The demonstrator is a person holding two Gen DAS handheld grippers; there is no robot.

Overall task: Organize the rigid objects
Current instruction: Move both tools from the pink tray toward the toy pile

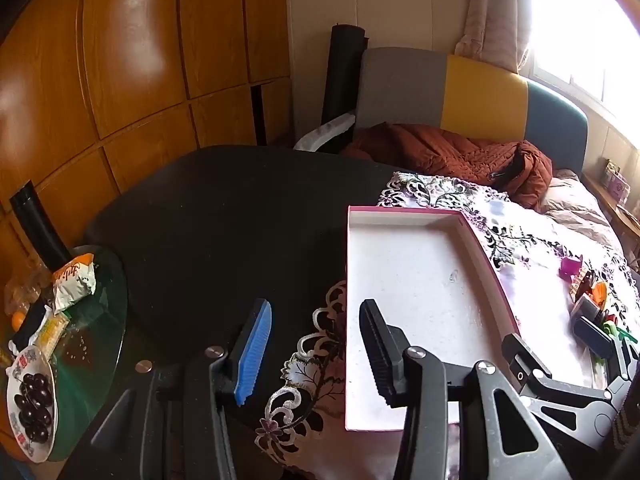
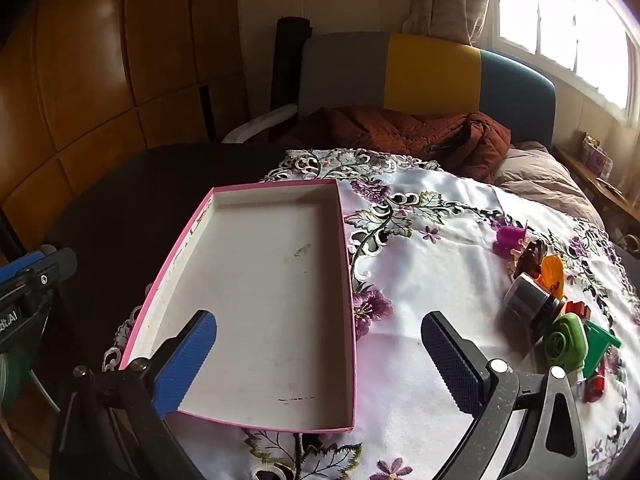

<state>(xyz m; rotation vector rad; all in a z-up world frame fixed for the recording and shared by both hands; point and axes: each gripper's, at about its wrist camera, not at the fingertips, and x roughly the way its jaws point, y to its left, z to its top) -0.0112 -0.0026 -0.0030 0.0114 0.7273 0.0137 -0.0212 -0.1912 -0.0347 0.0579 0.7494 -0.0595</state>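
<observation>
The right gripper (image 2: 318, 354) is hanging wide open and empty over the near end of the pink box (image 2: 352, 320), which is lying bare inside on the flowered cloth (image 2: 440, 208). The left gripper (image 1: 316, 344) is hovering beside the box's left rim with its jaws partly apart, nothing between them.

The small things to be sorted, a purple piece (image 2: 510, 238), a roll of tape (image 2: 528, 294), a green piece (image 2: 566, 342) and others, are sitting bunched together off to the right, well apart from the box. Because they are touching and overlapping, a reach into the pile is likely to nudge neighbours or pinch two at once. The loose cloth could also be dragging and shifting the light box.

A glass side table (image 1: 108, 308) with snacks is standing to the left, out of the way.
</observation>
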